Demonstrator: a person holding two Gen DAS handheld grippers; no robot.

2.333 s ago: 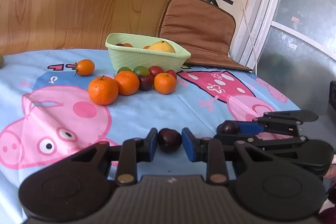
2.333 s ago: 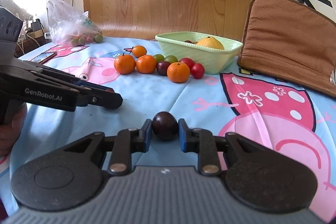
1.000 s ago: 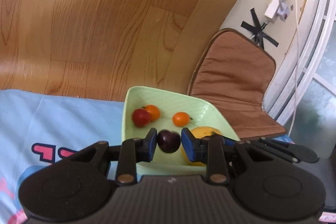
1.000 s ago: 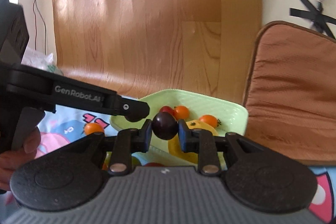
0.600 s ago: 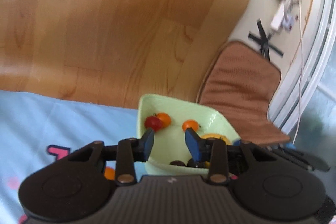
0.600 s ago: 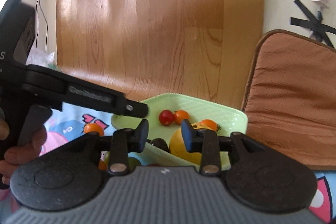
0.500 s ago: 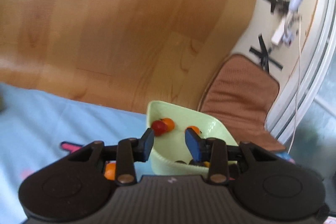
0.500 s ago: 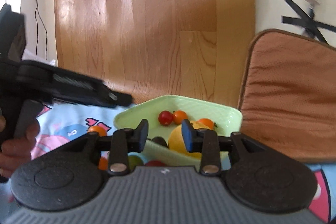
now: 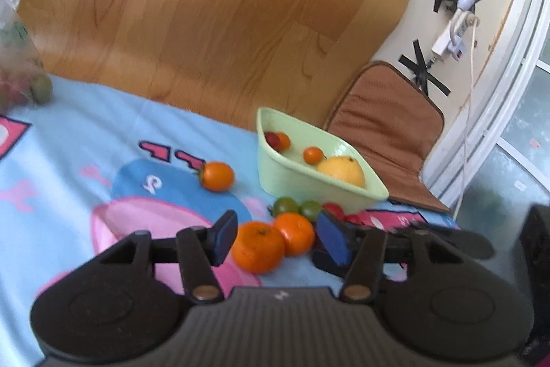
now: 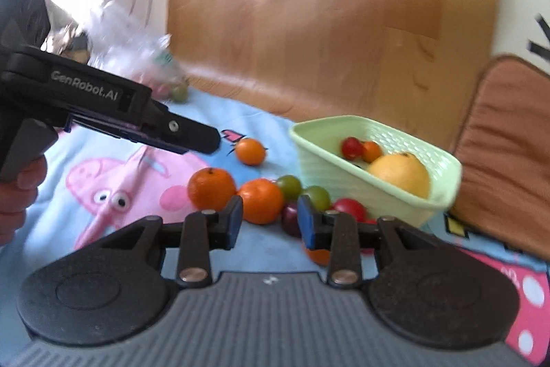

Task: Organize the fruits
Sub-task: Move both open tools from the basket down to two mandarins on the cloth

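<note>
A blue cartoon-pig cloth (image 9: pixel 68 160) is covering the counter, and a wood-grain panel (image 9: pixel 206 6) is curving up behind it, with a brown cushion (image 9: pixel 385 122) leaning at the right and a power strip (image 9: pixel 450 38) with a bulb hanging taped to the wall. A clear plastic bag (image 10: pixel 137 64) of fruit is sitting far off to the left of the fingers. The loose fruits are looking glossy and round: two big oranges (image 9: pixel 261 246) are lying side by side just beyond the left gripper (image 9: pixel 278 239), whose fingers are spreading apart with nothing grasped, the oranges showing in the gap but sitting on the cloth. Two green tomatoes (image 9: pixel 285 205) are sitting just beyond the oranges, red ones beside them, and a small orange tomato (image 9: pixel 216 175) is lying alone, ahead and left. The right gripper (image 10: pixel 270 219) is hanging released, its fingers empty, with a dark plum (image 10: pixel 291 217) peeking by its right finger. The pale green basket (image 9: pixel 309 181) is standing ahead and right of both, holding a yellow citrus (image 9: pixel 342 172), small orange tomatoes and a red one. A hand (image 10: pixel 17 191) is gripping the left tool's handle.
</note>
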